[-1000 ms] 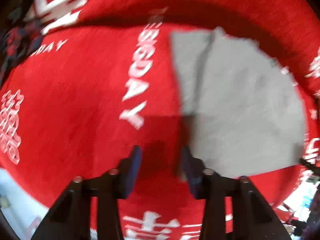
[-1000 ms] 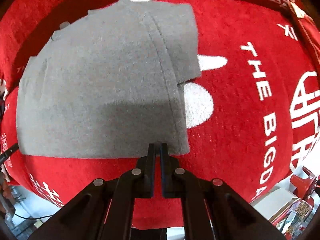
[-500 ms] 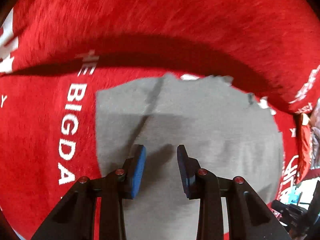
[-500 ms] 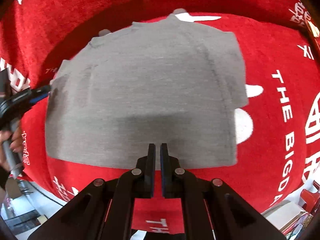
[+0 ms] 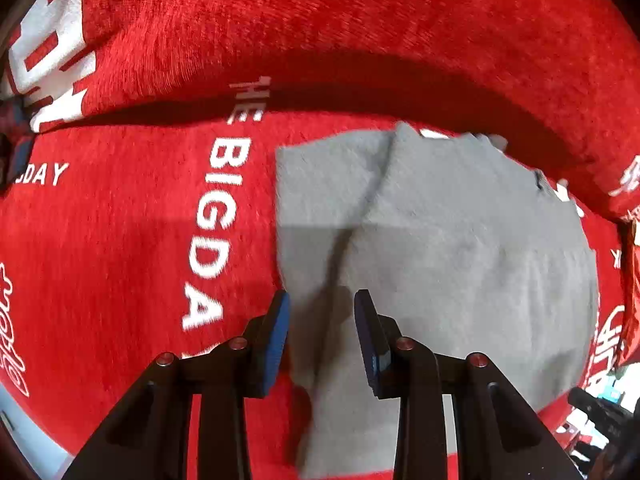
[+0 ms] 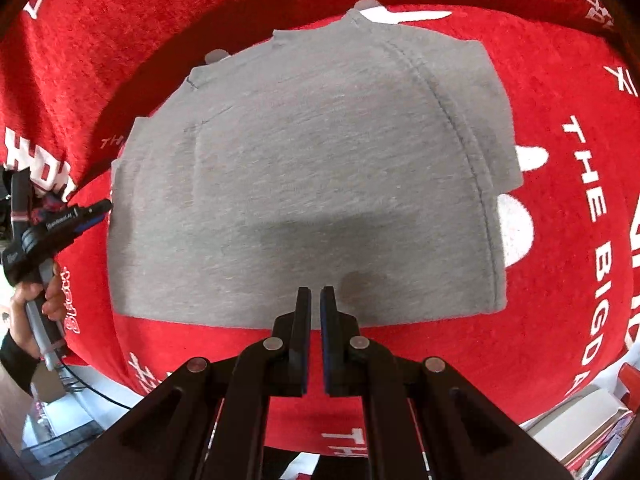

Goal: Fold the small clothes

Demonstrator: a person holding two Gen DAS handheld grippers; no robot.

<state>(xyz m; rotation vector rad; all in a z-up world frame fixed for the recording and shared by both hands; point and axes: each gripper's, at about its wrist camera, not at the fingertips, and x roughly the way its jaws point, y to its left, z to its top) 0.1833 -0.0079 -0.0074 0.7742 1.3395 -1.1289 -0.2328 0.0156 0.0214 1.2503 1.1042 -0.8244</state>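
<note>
shirt: small grey T-shirt lies flat, spread on the red printed cloth covering the desk — collar end away from me, hem toward me.
layers: left-view sleeve side looks already turned in over the body; a diagonal fold edge runs down toward my left tool. My read, not certain.
handling: light, soft knit, no stiffness. I expect it to sag and drag if lifted from one point. The plush cloth under it probably grips, so sliding may bunch it.
where to grab: edges and corners — pinch hem or side seam, both layers where doubled. Mid-panel grabs would just tent it.
left tool: left tool has jaws apart at a moderate gap, nothing between them. It sits over the shirt's left edge; left finger lines up over the shirt-to-cloth boundary, right finger over grey fabric. Contact with fabric — cannot tell.
right tool: right tool has jaws nearly closed, a thin slit left, holding nothing. Tips sit over the hem strip near its middle, slightly toward the right side seam. Touching or just above — cannot tell.
other view: from the right camera my left tool's tip shows at the shirt's left edge, about mid-height.
next, my guess: left tool pinches that side edge for the following fold.
risk: single-layer pinch, fold opens up.
</note>
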